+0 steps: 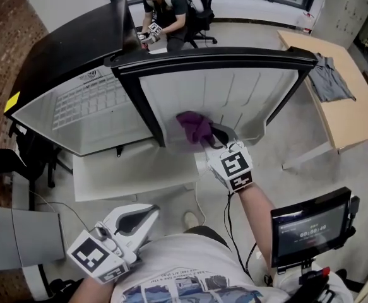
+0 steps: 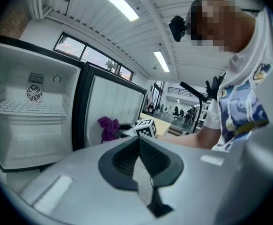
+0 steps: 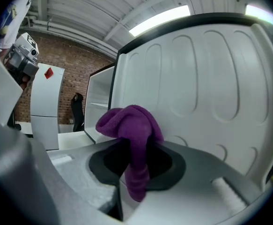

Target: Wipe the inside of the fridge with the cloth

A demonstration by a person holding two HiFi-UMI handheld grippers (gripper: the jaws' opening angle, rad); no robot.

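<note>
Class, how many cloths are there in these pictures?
2. A purple cloth is clamped in the right gripper, by the open fridge door's inner face; a grey cloth lies on the wooden table at the right. Others may be hidden.

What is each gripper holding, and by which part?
The right gripper is shut on the purple cloth, pinching a bunched fold: a wad sticks out past the jaws and a tail hangs below. The left gripper holds nothing, jaws together.
</note>
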